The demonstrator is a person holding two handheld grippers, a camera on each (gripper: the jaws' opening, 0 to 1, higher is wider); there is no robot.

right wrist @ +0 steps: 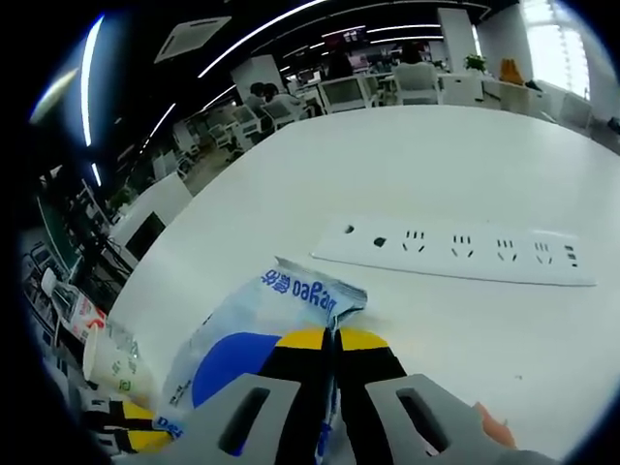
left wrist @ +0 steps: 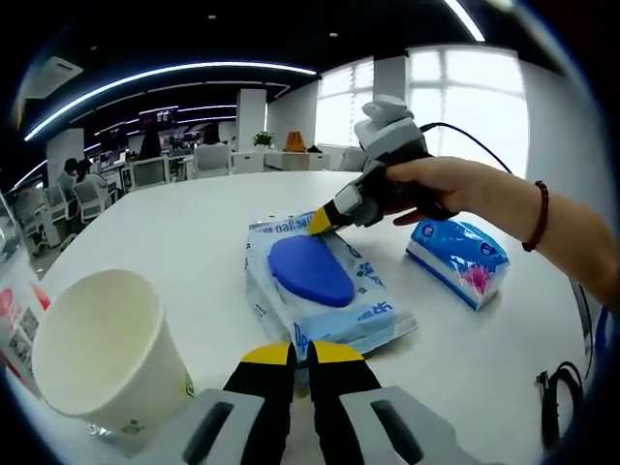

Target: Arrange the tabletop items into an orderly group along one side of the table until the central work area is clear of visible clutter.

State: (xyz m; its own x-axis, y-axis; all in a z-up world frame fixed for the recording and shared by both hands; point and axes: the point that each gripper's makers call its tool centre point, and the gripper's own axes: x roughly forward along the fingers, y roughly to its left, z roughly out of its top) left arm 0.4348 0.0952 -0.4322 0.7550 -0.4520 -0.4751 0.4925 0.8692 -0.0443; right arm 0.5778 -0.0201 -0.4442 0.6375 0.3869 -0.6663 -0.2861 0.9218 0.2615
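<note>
Three loose items sit on the white table (left wrist: 184, 208). Going left to right in the left gripper view: a white paper cup (left wrist: 102, 349) stands upright near the table edge, its mouth open and its inside bare as far as can be seen; a wet-wipes pack (left wrist: 320, 281) with a blue lid lies flat in the middle; a smaller blue tissue pack (left wrist: 457, 260) lies just beyond it to the right.

The left gripper (left wrist: 301, 355) hovers at the near end of the wipes pack with its jaws pressed together on nothing. The right gripper (left wrist: 322, 222) pinches the far edge of the wipes pack, probably to drag it out of the centre.

In the right gripper view, the pinched corner sits between the closed jaws, and a white power strip (right wrist: 455, 254) lies beyond it.
</note>
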